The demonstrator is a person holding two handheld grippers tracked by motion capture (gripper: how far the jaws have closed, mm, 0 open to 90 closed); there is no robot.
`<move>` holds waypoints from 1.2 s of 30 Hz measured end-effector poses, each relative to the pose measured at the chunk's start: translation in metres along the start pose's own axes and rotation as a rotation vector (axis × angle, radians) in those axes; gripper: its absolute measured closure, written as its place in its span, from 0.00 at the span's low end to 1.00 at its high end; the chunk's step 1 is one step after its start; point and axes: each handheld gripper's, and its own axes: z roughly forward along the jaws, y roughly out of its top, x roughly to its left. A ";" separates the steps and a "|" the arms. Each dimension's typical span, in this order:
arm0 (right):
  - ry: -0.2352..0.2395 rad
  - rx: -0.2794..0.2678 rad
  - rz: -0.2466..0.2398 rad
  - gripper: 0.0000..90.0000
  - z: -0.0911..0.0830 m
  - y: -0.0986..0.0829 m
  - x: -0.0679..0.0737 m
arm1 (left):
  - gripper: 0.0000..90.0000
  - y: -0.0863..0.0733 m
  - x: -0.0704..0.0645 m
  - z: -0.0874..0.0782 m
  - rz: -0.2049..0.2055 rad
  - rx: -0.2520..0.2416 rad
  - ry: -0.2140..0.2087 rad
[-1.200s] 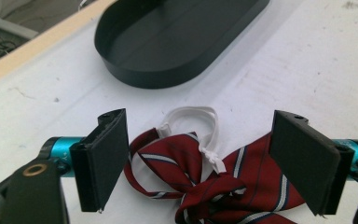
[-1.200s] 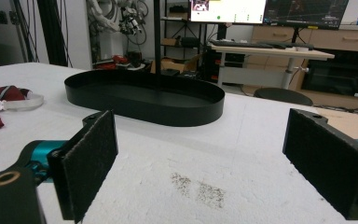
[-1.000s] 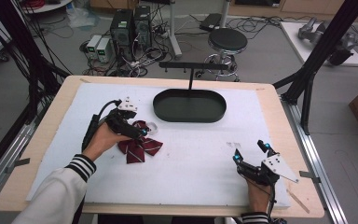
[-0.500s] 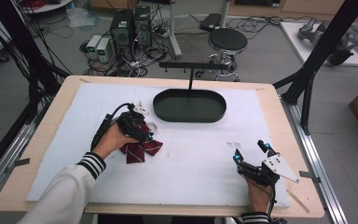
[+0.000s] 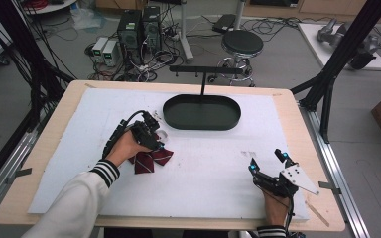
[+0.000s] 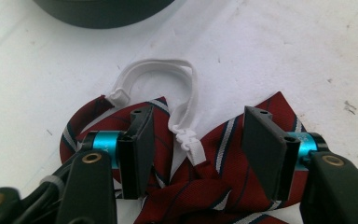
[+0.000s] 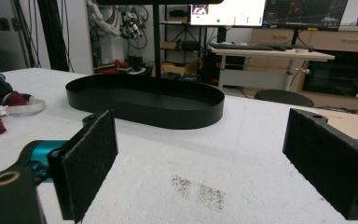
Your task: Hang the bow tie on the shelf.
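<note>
Straddling the bow tie (image 6: 223, 186), the left gripper (image 6: 198, 140) gapes wide above its knot.

The left gripper (image 6: 191, 149) has black jaws with teal collars, brass screws; a white sleeve (image 5: 74, 198) with striped cuff.
</note>
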 end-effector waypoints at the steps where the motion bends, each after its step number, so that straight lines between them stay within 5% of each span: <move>1: 0.000 0.000 0.004 0.10 0.000 0.000 0.000 | 0.53 0.000 0.000 0.001 -0.006 0.004 0.001; 16: 0.001 -0.007 0.008 0.10 -0.001 0.000 -0.001 | 0.69 0.001 -0.001 0.005 -0.027 0.077 0.018; 29: 0.000 -0.012 0.015 0.10 -0.001 -0.001 -0.001 | 0.67 0.001 -0.001 0.011 -0.041 0.114 0.015; 36: -0.001 -0.015 0.014 0.10 -0.001 -0.001 -0.001 | 0.77 0.001 -0.002 0.013 -0.029 0.128 0.017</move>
